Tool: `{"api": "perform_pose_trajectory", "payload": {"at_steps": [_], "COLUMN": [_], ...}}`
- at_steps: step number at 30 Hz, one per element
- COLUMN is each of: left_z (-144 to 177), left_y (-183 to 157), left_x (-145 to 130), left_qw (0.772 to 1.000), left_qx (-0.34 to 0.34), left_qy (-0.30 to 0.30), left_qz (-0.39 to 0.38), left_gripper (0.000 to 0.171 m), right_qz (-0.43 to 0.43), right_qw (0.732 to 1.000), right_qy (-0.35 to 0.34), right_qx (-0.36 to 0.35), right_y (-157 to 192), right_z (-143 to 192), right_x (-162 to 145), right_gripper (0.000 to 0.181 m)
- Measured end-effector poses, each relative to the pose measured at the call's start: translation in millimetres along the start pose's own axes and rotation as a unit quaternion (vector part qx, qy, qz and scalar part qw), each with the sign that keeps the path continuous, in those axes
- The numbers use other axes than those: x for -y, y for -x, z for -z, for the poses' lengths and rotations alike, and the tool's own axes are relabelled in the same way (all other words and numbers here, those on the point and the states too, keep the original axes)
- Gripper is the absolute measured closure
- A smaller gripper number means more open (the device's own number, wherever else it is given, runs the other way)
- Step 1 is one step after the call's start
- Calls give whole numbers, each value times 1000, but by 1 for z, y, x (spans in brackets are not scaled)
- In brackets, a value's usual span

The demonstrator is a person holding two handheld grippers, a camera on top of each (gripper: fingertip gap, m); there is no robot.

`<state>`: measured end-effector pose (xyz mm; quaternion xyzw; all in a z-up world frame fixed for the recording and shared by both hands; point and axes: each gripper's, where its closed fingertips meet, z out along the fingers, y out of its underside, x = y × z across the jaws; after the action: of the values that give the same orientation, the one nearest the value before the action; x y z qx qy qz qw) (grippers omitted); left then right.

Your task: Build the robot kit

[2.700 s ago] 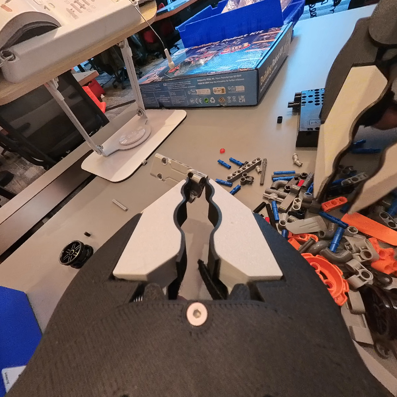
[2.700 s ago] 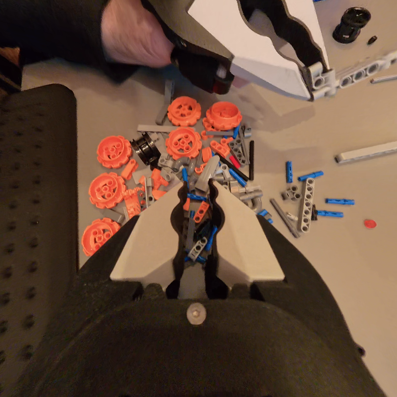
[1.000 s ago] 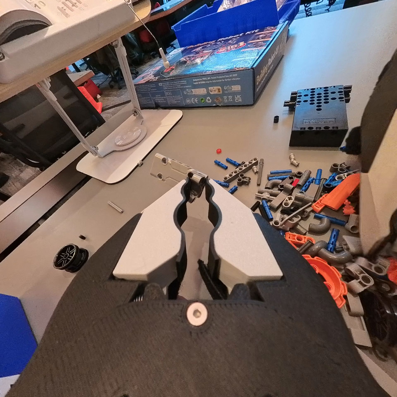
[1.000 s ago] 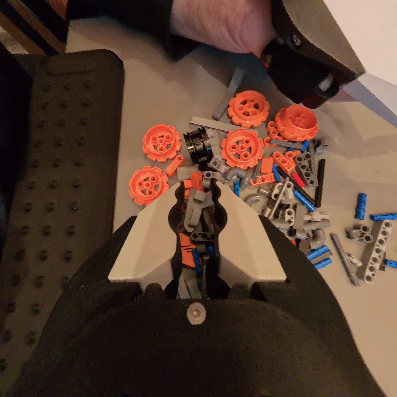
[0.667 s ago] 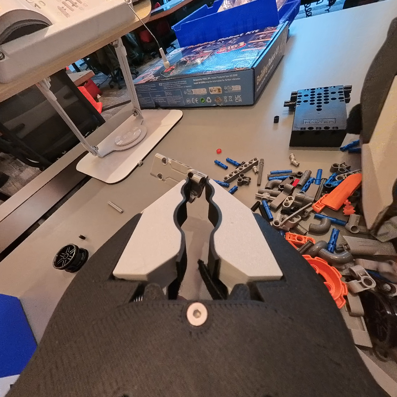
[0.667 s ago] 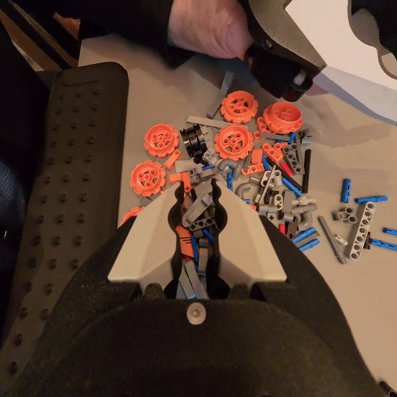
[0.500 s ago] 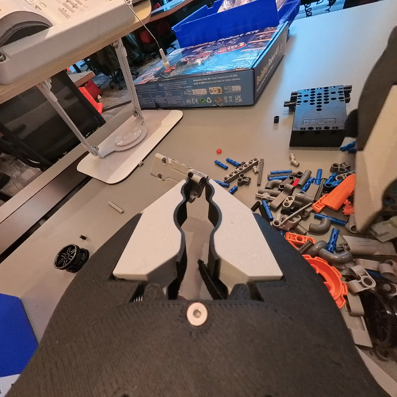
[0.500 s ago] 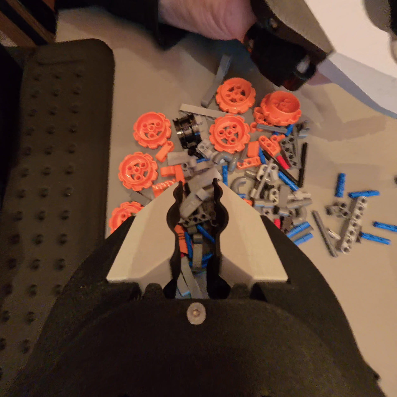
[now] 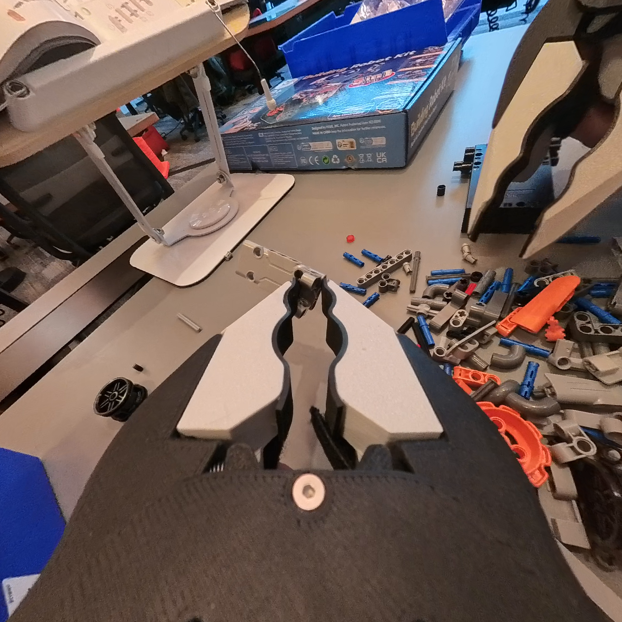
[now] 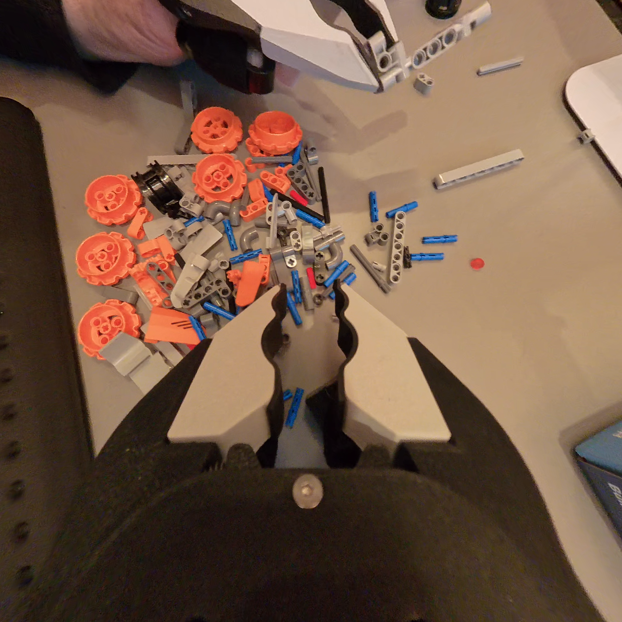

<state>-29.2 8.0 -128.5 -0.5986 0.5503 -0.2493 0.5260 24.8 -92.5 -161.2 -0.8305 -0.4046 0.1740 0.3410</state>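
Note:
My left gripper (image 9: pixel 308 286) is shut on a small grey connector (image 9: pixel 309 281) that joins a light grey holed beam (image 9: pixel 266 261), held just above the table. It also shows at the top of the right wrist view (image 10: pixel 383 84), with the connector (image 10: pixel 390 64) and beam (image 10: pixel 444 40). My right gripper (image 10: pixel 309 286) is open and empty above the near edge of a pile of loose building parts (image 10: pixel 255 242). A blue pin (image 10: pixel 292 309) lies on the table between its fingers. In the left wrist view the right gripper (image 9: pixel 498 247) hangs open at the upper right.
Several orange wheels (image 10: pixel 218 129) lie at the pile's left. A long grey beam (image 10: pixel 478 173) and a red stud (image 10: pixel 477 263) lie apart. A blue kit box (image 9: pixel 336 134), a black block (image 9: pixel 478 188), a white stand base (image 9: pixel 215 229) and a black wheel (image 9: pixel 119 399) stand around. A black studded mat (image 10: pixel 33 303) borders the pile. Across from one pair of fingers to the other is roughly 12 cm.
My right gripper has drawn back from the middle of the pile to its near right edge, higher up, with its jaws wider. My left gripper has kept still with the connector.

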Motion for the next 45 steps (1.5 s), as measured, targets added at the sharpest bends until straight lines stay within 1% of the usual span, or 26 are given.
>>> {"api": "perform_pose_trajectory", "payload": {"at_steps": [8,13,16,24,32,37,45], "left_z": [2,2,1,1,1,1,0], "left_y": [9,11,11,10,9,9,6], "left_x": [0,-1,-1,-1,-1,-1,0], "left_qw": [1000,1000,1000,1000,1000,1000,1000], "left_qx": [17,17,16,14,11,10,5], "left_qy": [-1,-2,-2,-3,-3,-4,-6], "left_qz": [14,25,26,25,26,25,23], "left_gripper": [161,161,161,161,160,160,161], "right_qz": [-21,-24,-44,-41,-22,6,35], "right_qw": [999,996,994,995,998,999,994], "right_qy": [-24,-63,-83,-71,-60,-22,7], "right_qx": [-31,-64,-61,-56,-9,45,107], "right_y": [-19,-34,-38,-37,-20,4,33], "right_z": [11,28,34,32,32,19,4], "right_x": [2,11,13,9,4,-6,-13], "right_gripper": [157,162,164,164,164,162,160]}}
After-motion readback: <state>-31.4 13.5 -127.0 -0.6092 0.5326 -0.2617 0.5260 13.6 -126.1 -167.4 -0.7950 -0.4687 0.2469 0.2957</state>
